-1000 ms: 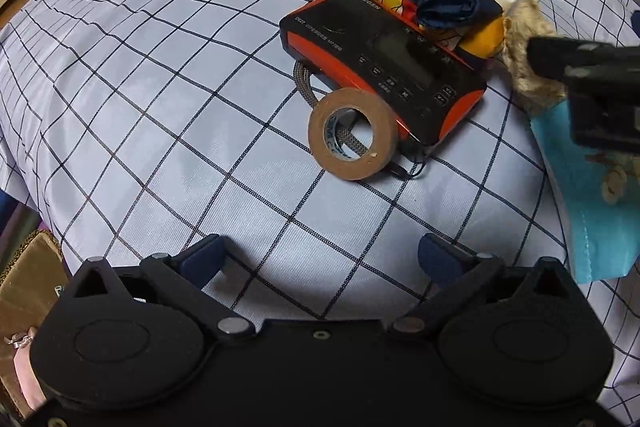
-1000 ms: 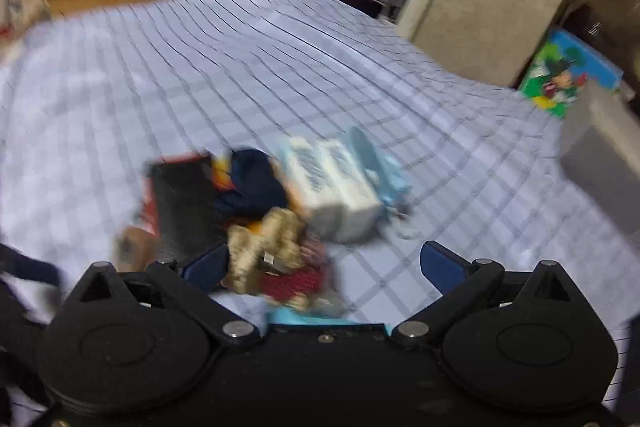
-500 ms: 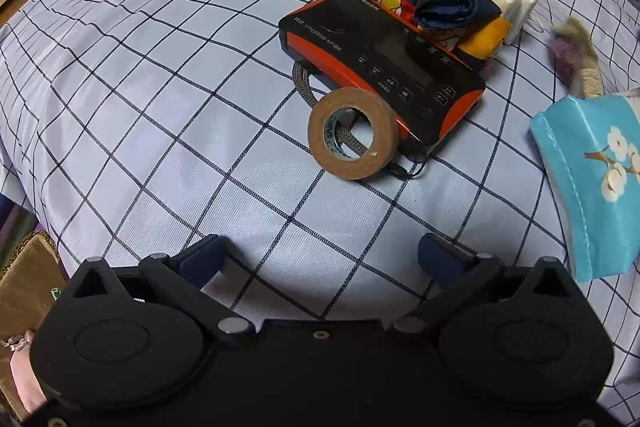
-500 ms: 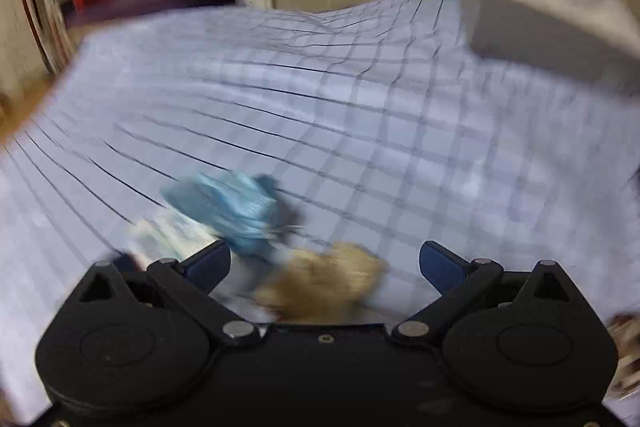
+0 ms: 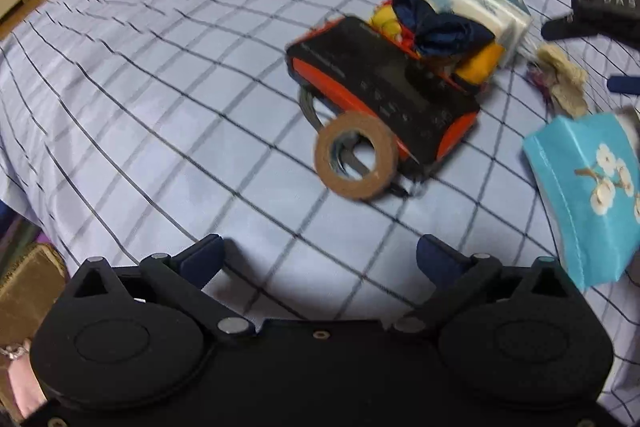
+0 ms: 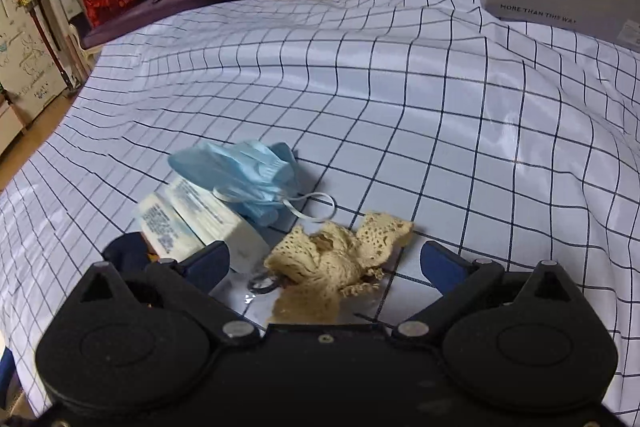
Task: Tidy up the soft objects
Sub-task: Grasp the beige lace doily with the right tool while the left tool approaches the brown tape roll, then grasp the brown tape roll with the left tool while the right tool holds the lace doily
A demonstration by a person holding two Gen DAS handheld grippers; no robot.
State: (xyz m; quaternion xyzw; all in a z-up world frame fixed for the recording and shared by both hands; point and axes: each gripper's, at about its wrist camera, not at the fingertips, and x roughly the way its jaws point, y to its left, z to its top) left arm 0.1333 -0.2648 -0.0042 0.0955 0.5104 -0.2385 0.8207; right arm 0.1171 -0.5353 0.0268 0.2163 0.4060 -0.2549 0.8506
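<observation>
Your right gripper point(image 6: 324, 259) has let go of the beige crochet piece point(image 6: 340, 263): a second ago it sat between the fingers by the pile, now it lies loose on the checked bedsheet point(image 6: 400, 99) just right of the tissue packs point(image 6: 196, 223) and pleated blue mask point(image 6: 244, 175), jaws spread and empty. Left gripper point(image 5: 318, 255) also spread, holding nothing, facing the cardboard tape roll point(image 5: 356, 157) leaning on the hard orange-black device point(image 5: 384, 95); the soft navy-yellow bundle point(image 5: 436, 35) and blue nonwoven pouch point(image 5: 584, 195) are still unsorted.

Left view motion-blurred, right sharp, fisheye-bent edges
</observation>
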